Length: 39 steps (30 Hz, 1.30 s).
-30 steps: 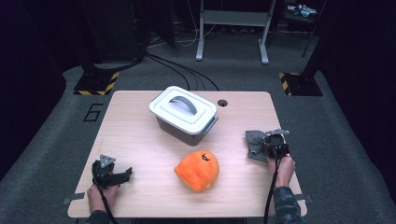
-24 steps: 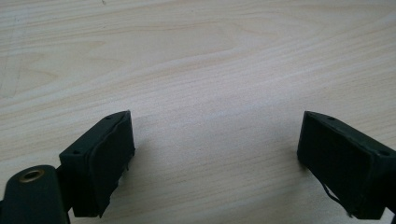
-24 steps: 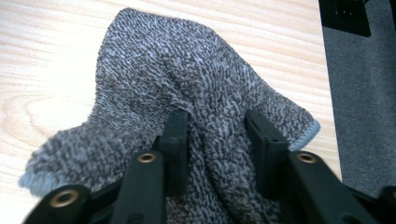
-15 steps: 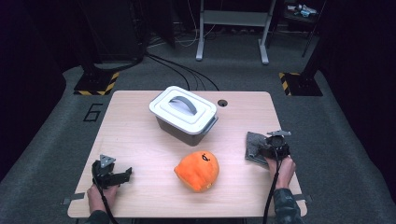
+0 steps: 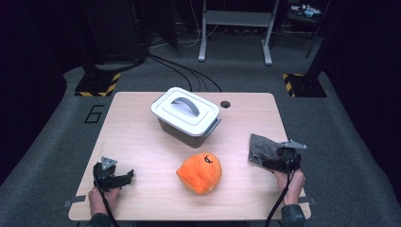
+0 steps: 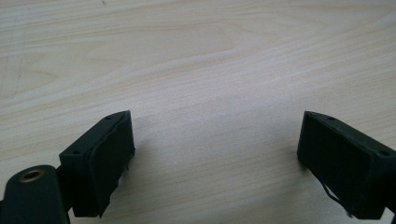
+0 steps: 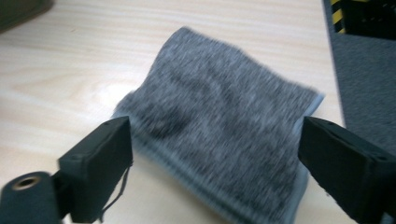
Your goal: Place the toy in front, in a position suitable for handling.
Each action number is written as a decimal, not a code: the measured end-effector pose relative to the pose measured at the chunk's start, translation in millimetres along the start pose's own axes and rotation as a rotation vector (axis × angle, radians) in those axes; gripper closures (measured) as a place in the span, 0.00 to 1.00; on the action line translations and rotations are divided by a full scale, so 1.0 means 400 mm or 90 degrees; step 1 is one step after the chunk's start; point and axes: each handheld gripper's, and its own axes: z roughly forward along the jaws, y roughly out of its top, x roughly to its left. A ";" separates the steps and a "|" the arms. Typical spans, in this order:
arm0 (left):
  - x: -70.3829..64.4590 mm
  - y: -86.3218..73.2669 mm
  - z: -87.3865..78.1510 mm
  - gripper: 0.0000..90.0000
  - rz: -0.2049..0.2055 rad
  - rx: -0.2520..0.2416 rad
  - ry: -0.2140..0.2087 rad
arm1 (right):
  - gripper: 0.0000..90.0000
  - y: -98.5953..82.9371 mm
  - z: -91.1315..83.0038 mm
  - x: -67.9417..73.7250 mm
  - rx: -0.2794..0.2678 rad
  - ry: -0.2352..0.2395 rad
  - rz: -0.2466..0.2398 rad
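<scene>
A folded grey cloth lies flat near the table's right edge; in the right gripper view the cloth spreads between the two jaws. My right gripper hovers over its near side, open, holding nothing. An orange pumpkin-shaped plush rests at the front centre. A grey box with a white handled lid stands behind it. My left gripper sits open at the front left over bare wood.
The wooden table has a cable hole at its back edge. Dark carpet surrounds it, with a metal stand and cables behind. Yellow-black striped bases sit at both far corners.
My right gripper has edged slightly over the grey cloth. The left gripper, plush and box stay where they were.
</scene>
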 end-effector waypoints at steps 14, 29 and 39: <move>0.001 0.000 0.000 0.12 -0.002 0.001 -0.002 | 0.04 -0.122 -0.006 0.099 0.008 0.050 -0.021; 0.001 0.001 0.000 0.12 -0.005 0.003 -0.002 | 0.03 -0.156 0.040 0.117 0.023 0.045 -0.045; -0.008 0.001 -0.011 0.13 -0.028 0.023 0.025 | 0.03 -0.163 0.041 0.113 0.004 0.047 -0.052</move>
